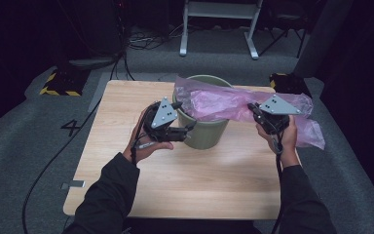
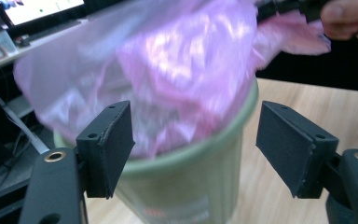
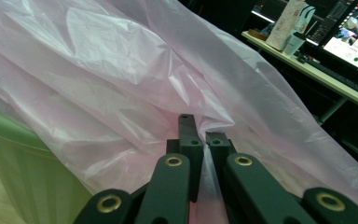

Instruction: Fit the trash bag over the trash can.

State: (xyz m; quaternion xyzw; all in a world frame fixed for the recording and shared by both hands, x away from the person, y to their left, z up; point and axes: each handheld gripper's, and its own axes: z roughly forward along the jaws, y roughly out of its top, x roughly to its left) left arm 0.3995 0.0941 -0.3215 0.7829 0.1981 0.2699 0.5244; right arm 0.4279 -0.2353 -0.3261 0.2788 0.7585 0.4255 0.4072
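Your right claw (image 1: 251, 108) is pinched tight on the pink plastic bag (image 1: 233, 105), which drapes across the mouth of the green bin (image 1: 205, 131) in the upper middle of the high view and spills off toward the right edge of the tabletop (image 1: 175, 180). Your left claw (image 1: 191, 127) is spread wide with nothing between the pads, level with the bin's rim at its left side.

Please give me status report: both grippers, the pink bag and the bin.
Left gripper open, nothing between pads, facing round green plastic bin. Right gripper shut on thin pink plastic bag. Bag draped over bin mouth, not yet fitted round rim. Nothing in way.
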